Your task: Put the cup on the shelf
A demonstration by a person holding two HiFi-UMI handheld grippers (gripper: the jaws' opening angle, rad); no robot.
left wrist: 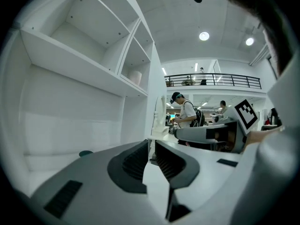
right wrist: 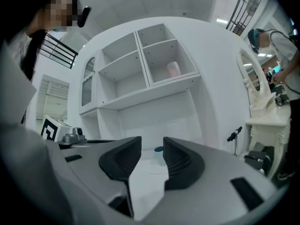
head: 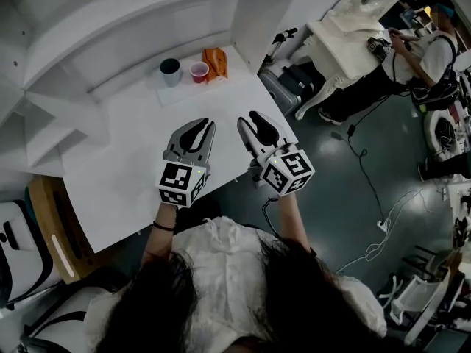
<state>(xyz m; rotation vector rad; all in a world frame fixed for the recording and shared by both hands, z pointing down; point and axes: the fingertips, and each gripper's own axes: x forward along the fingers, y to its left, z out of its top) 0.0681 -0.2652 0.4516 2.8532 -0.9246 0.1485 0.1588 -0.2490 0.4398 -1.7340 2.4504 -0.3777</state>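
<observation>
Ribbed dark pads of left gripper a slit apart, empty; right gripper wider apart, empty. Far off, round dark cup on smooth white table.

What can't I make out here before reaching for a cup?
- Head view: whether the dark cup or red cup holds anything; too small.
- Right gripper view: the red cup, hidden behind the right gripper's own body; only the dark cup's rim shows.
- Head view: the shelf compartments' insides, covered by its own boards.
- Right gripper view: the pale object in an upper compartment, too blurred to identify.
</observation>
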